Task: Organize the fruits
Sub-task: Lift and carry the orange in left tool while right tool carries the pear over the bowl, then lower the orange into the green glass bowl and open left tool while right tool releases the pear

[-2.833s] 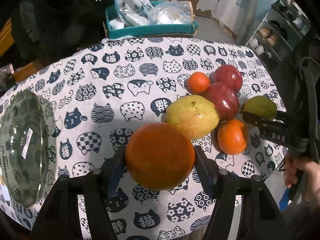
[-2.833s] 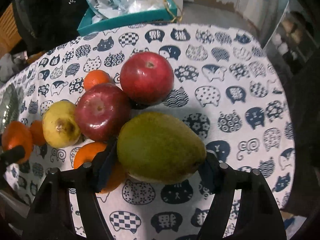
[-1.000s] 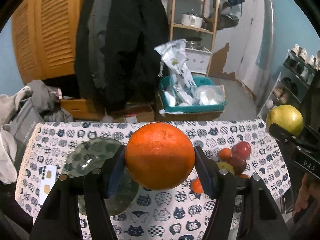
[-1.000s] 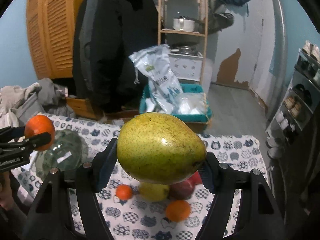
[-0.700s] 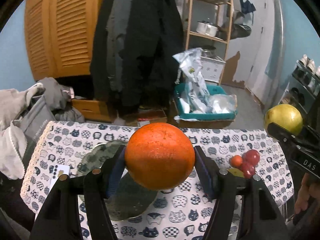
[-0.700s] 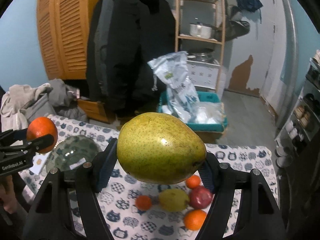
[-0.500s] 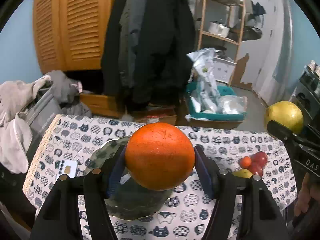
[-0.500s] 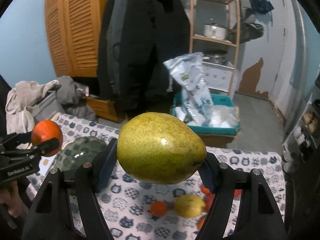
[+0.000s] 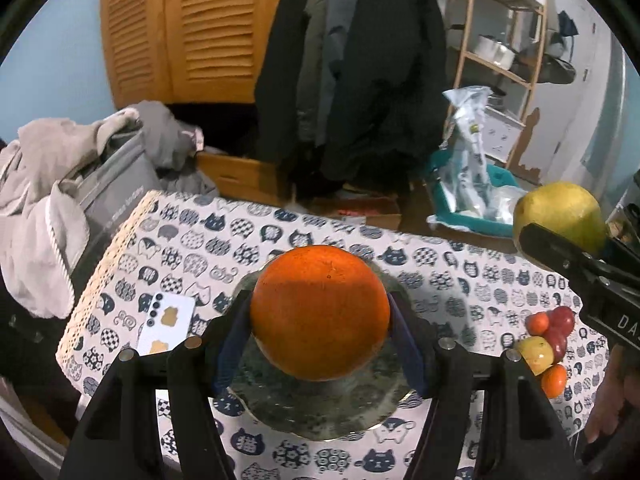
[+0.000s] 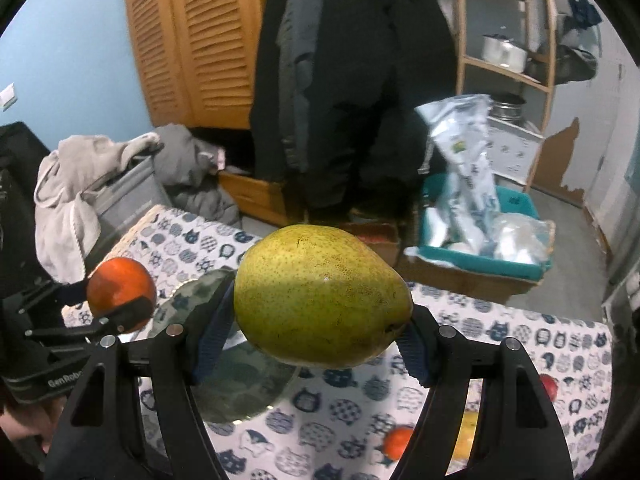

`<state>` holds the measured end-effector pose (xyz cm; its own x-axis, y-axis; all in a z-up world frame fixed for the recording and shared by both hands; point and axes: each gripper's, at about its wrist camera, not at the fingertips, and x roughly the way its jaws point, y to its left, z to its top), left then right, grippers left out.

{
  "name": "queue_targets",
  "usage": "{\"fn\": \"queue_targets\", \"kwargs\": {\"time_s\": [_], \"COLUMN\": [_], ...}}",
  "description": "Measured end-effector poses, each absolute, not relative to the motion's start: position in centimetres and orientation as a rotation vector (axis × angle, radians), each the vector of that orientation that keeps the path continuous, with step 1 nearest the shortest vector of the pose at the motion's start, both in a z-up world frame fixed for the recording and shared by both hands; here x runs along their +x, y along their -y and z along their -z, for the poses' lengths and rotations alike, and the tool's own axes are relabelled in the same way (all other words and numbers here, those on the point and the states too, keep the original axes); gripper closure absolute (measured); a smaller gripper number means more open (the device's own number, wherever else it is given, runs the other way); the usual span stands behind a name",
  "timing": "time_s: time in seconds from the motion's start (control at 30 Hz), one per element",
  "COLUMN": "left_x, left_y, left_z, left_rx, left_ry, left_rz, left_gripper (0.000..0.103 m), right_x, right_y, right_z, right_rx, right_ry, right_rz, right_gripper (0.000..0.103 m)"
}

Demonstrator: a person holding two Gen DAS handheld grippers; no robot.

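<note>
My left gripper [image 9: 320,330] is shut on a large orange [image 9: 319,312] and holds it high above a green glass plate [image 9: 320,412] on the cat-print table. My right gripper [image 10: 316,322] is shut on a green pear [image 10: 320,294], also held high, to the right of the plate [image 10: 240,384]. The pear also shows in the left wrist view [image 9: 560,212], and the orange in the right wrist view [image 10: 120,288]. The other fruits [image 9: 546,344], red apples, small oranges and a yellow pear, lie in a cluster at the table's right side.
A white phone [image 9: 166,326] lies on the table left of the plate. A grey bag with clothes [image 9: 80,192] stands past the table's left edge. A teal crate with plastic bags [image 9: 476,188] and a wooden shelf [image 9: 504,40] are behind the table.
Both grippers have lifted their fruits from the table and swung left. The plate has come from the far left to directly under the orange.
</note>
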<state>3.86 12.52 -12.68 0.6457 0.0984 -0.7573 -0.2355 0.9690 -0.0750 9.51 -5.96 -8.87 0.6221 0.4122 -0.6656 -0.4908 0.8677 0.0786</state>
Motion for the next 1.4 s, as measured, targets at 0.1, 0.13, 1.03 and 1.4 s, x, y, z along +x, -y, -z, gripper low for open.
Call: {"fn": "queue_targets", "kwargs": {"time_s": [0.1, 0.13, 1.03, 1.4], "left_x": [4.1, 4.2, 7.6, 8.1], "left_y": [-13.7, -14.0, -17.1, -16.6], "left_z": [13.8, 14.2, 27.4, 28.8], "left_rx": [-0.181, -0.180, -0.254, -0.264], "left_ry": [-0.872, -0.882, -1.202, -1.243], "left_rz": [-0.202, -0.202, -0.208, -0.212], "left_gripper": [0.035, 0.035, 0.035, 0.025], "right_x": [10.0, 10.2, 12.3, 12.6], "right_y": [4.1, 3.8, -2.2, -1.8], "right_z": [9.9, 10.2, 21.9, 22.7], "right_rx": [-0.118, -0.117, -0.188, -0.172], "right_ry": [-0.760, -0.768, -1.019, -1.041], "right_rz": [-0.544, -0.549, -0.600, -0.592], "right_gripper": [0.029, 0.029, 0.029, 0.029]}}
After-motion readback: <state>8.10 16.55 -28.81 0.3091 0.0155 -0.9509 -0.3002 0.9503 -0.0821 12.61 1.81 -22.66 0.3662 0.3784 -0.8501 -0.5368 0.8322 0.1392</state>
